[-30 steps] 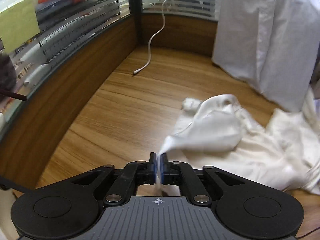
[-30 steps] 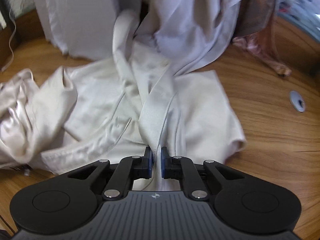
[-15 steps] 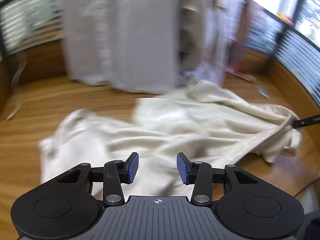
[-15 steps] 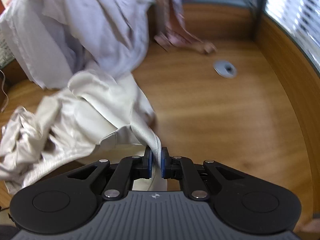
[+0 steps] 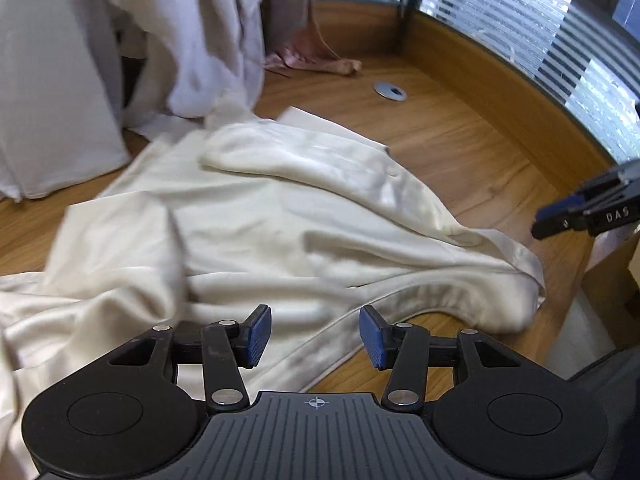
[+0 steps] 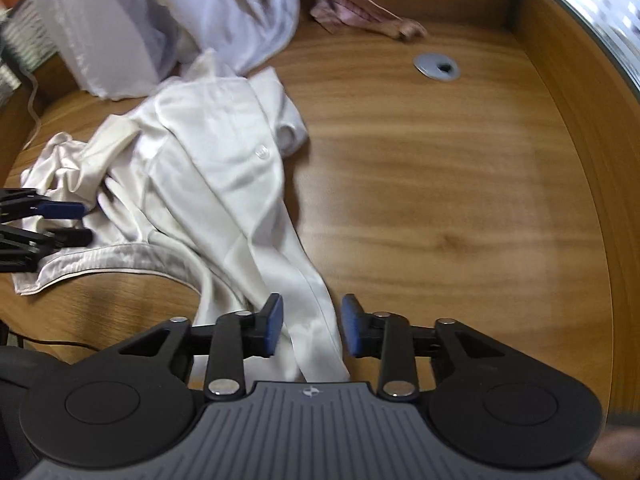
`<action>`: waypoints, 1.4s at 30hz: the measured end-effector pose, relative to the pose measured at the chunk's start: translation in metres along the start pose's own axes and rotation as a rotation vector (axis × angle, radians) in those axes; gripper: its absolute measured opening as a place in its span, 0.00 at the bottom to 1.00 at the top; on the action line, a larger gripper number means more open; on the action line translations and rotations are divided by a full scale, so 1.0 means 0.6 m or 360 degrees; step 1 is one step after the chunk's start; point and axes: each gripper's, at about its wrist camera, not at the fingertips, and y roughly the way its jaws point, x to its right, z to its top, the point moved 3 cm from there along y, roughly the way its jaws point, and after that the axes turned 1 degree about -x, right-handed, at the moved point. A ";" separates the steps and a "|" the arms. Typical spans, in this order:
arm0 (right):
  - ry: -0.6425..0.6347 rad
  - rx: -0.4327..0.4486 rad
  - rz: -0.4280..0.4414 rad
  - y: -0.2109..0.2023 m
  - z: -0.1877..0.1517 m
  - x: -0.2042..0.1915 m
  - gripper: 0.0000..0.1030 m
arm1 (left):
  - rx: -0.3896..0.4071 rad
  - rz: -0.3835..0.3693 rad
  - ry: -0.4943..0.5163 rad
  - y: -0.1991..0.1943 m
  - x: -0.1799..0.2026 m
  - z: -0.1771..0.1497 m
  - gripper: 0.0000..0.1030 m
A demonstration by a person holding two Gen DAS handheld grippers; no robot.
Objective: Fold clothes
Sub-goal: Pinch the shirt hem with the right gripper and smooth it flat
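A cream satin shirt (image 5: 280, 216) lies crumpled across the wooden table (image 5: 460, 144), its buttoned front (image 6: 224, 168) stretched toward the right wrist camera. My left gripper (image 5: 315, 336) hovers over the shirt's near hem; its jaws are opening and the pads press on nothing. My right gripper (image 6: 312, 330) is over a long strip of the shirt that lies between its blue pads (image 6: 274, 324); its jaws are opening and the cloth hangs loose. The right gripper's fingers (image 5: 576, 208) show at the left view's right edge, the left gripper's fingers (image 6: 52, 222) at the right view's left edge.
A white garment pile (image 6: 168, 12) and a pale lilac shirt (image 5: 208, 40) stand at the back. A pink striped cloth (image 6: 360, 12) lies near the far wall. A grey cable grommet (image 6: 436, 66) sits in the tabletop. Window blinds (image 5: 520, 32) ring the raised desk rim. A white cable (image 6: 34, 92) trails at the left.
Both grippers have let go of the shirt and their jaws now stand apart. The left gripper swung right across the table; the right one pulled the cloth toward the front edge.
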 end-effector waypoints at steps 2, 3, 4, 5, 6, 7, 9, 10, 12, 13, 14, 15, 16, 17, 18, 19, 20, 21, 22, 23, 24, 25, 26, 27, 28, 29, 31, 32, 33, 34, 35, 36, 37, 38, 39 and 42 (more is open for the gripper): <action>-0.0065 0.0012 0.0030 0.011 0.026 -0.004 0.45 | -0.0010 -0.0004 0.0008 0.005 0.009 0.004 0.51; -0.0096 0.0019 0.0056 0.019 0.039 -0.008 0.48 | -0.0010 -0.0004 0.0008 0.004 0.014 0.005 0.51; -0.0127 0.0026 0.0074 0.030 0.050 -0.014 0.50 | -0.0009 0.0001 0.0007 0.004 0.017 0.007 0.51; -0.0159 0.0032 0.0091 0.040 0.061 -0.020 0.51 | -0.0010 0.0007 0.0005 0.004 0.020 0.008 0.52; -0.0192 0.0034 0.0102 0.053 0.071 -0.026 0.52 | -0.0012 0.0015 0.0003 0.004 0.023 0.010 0.52; -0.0224 0.0035 0.0113 0.066 0.081 -0.033 0.52 | -0.0013 0.0027 0.0002 0.004 0.025 0.011 0.52; -0.0251 0.0032 0.0128 0.086 0.097 -0.043 0.52 | -0.0016 0.0055 -0.0002 0.006 0.028 0.014 0.53; -0.0257 0.0032 0.0139 0.097 0.104 -0.045 0.52 | -0.0014 0.0068 -0.0007 0.005 0.029 0.015 0.54; -0.0270 0.0031 0.0158 0.117 0.120 -0.050 0.52 | -0.0009 0.0095 -0.0021 0.003 0.032 0.017 0.56; -0.0272 0.0024 0.0164 0.125 0.126 -0.049 0.51 | -0.0005 0.0106 -0.0029 0.003 0.032 0.018 0.56; -0.0274 0.0018 0.0170 0.133 0.131 -0.049 0.50 | -0.0002 0.0118 -0.0038 0.002 0.033 0.019 0.56; -0.0277 0.0011 0.0176 0.140 0.137 -0.048 0.44 | 0.0001 0.0129 -0.0049 0.001 0.033 0.020 0.56; -0.0278 0.0005 0.0182 0.147 0.142 -0.047 0.30 | 0.0003 0.0139 -0.0060 0.001 0.033 0.021 0.56; -0.0276 0.0004 0.0180 0.150 0.147 -0.044 0.19 | 0.0003 0.0146 -0.0070 0.002 0.034 0.021 0.56; -0.0273 0.0003 0.0179 0.153 0.151 -0.040 0.02 | 0.0002 0.0152 -0.0079 0.002 0.035 0.022 0.56; -0.0269 0.0007 0.0175 0.154 0.156 -0.036 0.01 | 0.0000 0.0154 -0.0082 0.004 0.036 0.023 0.56; -0.0256 0.0039 0.0155 0.147 0.162 -0.028 0.01 | -0.0002 0.0156 -0.0084 0.005 0.037 0.024 0.56; -0.0242 0.0072 0.0135 0.139 0.168 -0.019 0.01 | -0.0004 0.0158 -0.0085 0.007 0.038 0.025 0.56; -0.0228 0.0104 0.0115 0.132 0.175 -0.011 0.01 | -0.0007 0.0158 -0.0084 0.009 0.040 0.027 0.56; -0.0213 0.0137 0.0093 0.124 0.181 -0.002 0.01 | -0.0010 0.0158 -0.0084 0.011 0.041 0.028 0.56; -0.0192 0.0177 0.0059 0.113 0.188 0.011 0.01 | -0.0012 0.0156 -0.0080 0.014 0.043 0.030 0.56; -0.0170 0.0216 0.0025 0.103 0.195 0.024 0.01 | -0.0015 0.0155 -0.0073 0.017 0.045 0.032 0.56; -0.0140 0.0248 -0.0009 0.094 0.201 0.040 0.01 | -0.0022 0.0153 -0.0063 0.021 0.047 0.034 0.56; -0.0110 0.0278 -0.0052 0.086 0.205 0.057 0.01 | -0.0035 0.0155 -0.0048 0.025 0.049 0.036 0.56; -0.0087 0.0304 -0.0104 0.079 0.208 0.073 0.01 | -0.0050 0.0158 -0.0033 0.030 0.051 0.039 0.56; -0.0062 0.0328 -0.0155 0.073 0.211 0.090 0.01 | -0.0065 0.0161 -0.0017 0.034 0.053 0.041 0.56; 0.0000 0.0356 -0.0258 0.065 0.212 0.122 0.01 | -0.0080 0.0184 0.0038 0.043 0.058 0.047 0.56; 0.0030 0.0363 -0.0301 0.064 0.211 0.136 0.01 | -0.0088 0.0198 0.0063 0.048 0.060 0.051 0.56; 0.0053 0.0363 -0.0339 0.062 0.209 0.147 0.01 | -0.0095 0.0211 0.0086 0.052 0.061 0.055 0.56; 0.0069 0.0356 -0.0365 0.062 0.206 0.154 0.02 | -0.0099 0.0217 0.0104 0.056 0.061 0.059 0.56; 0.0078 0.0351 -0.0349 0.061 0.201 0.158 0.03 | -0.0101 0.0217 0.0116 0.060 0.061 0.062 0.56; 0.0088 0.0347 -0.0333 0.061 0.196 0.162 0.05 | -0.0102 0.0216 0.0125 0.064 0.060 0.066 0.56; 0.0096 0.0342 -0.0315 0.060 0.191 0.165 0.13 | -0.0105 0.0213 0.0136 0.069 0.060 0.070 0.56; 0.0095 0.0344 -0.0286 0.057 0.186 0.162 0.21 | -0.0108 0.0210 0.0149 0.073 0.060 0.073 0.56; 0.0082 0.0347 -0.0244 0.054 0.181 0.156 0.35 | -0.0110 0.0207 0.0162 0.077 0.061 0.075 0.56; 0.0025 0.0339 -0.0077 0.049 0.164 0.128 0.37 | -0.0126 0.0180 0.0211 0.087 0.063 0.077 0.56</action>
